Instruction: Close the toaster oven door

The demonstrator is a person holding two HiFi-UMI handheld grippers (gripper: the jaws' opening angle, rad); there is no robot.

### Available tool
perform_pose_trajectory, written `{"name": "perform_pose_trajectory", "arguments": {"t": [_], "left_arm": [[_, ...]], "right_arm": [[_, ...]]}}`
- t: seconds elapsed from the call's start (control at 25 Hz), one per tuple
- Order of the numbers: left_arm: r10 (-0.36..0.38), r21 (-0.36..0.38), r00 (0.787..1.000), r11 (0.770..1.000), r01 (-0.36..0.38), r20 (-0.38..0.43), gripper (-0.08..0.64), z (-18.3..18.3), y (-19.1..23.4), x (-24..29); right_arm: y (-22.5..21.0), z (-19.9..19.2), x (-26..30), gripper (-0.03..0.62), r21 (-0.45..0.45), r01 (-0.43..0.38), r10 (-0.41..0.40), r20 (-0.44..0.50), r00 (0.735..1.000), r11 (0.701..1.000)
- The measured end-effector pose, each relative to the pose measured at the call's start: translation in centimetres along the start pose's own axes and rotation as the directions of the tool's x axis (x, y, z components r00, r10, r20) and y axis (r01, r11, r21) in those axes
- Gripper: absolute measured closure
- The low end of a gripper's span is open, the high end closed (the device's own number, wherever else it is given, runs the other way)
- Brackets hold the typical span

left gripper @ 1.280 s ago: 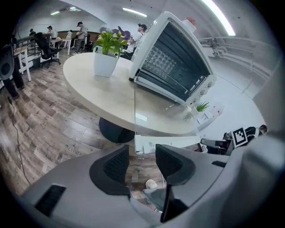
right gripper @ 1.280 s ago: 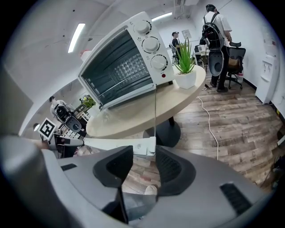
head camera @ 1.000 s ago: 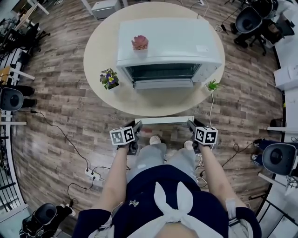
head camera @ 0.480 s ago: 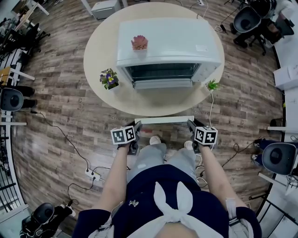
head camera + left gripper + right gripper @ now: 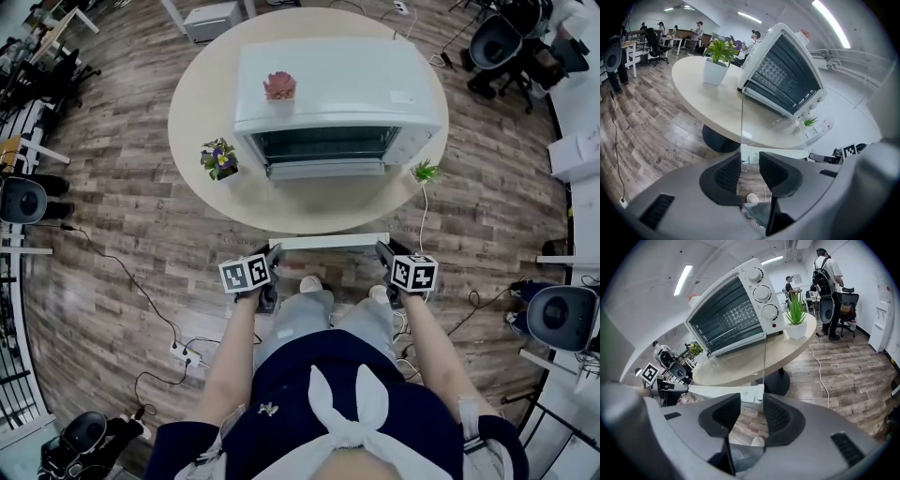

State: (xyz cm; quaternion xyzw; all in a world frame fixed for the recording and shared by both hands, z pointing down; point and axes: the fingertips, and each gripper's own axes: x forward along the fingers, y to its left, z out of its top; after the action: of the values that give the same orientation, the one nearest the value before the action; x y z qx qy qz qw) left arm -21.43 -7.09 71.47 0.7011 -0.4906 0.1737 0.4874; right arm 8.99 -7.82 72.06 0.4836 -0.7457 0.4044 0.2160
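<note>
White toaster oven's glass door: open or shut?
Open. The glass door lies folded down, its white handle bar far out from the white toaster oven.

Left claw (image 5: 276, 251) jaws just closing tighter, door handle (image 5: 328, 242) end between them.

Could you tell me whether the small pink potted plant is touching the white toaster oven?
Touching. The head view shows the small pink potted plant standing on the white toaster oven, on its flat top.

Both ends of the door handle (image 5: 749, 153) are lying half hidden behind the tips of the left gripper (image 5: 750, 161) and right gripper (image 5: 751, 401), pad contact unreadable; distant people (image 5: 698, 30) are showing too small to detail.
</note>
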Motion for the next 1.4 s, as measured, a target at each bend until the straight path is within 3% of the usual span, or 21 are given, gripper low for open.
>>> {"name": "perform_pose_trajectory", "arguments": {"t": [1.4], "left_arm": [[0.01, -0.027, 0.998, 1.0, -0.009, 0.056, 0.425, 1.6, -1.6, -2.4]], "right_arm": [[1.1, 2.0, -2.6, 0.446, -0.058, -0.036, 0.042, 0.105, 0.994, 0.998]]}}
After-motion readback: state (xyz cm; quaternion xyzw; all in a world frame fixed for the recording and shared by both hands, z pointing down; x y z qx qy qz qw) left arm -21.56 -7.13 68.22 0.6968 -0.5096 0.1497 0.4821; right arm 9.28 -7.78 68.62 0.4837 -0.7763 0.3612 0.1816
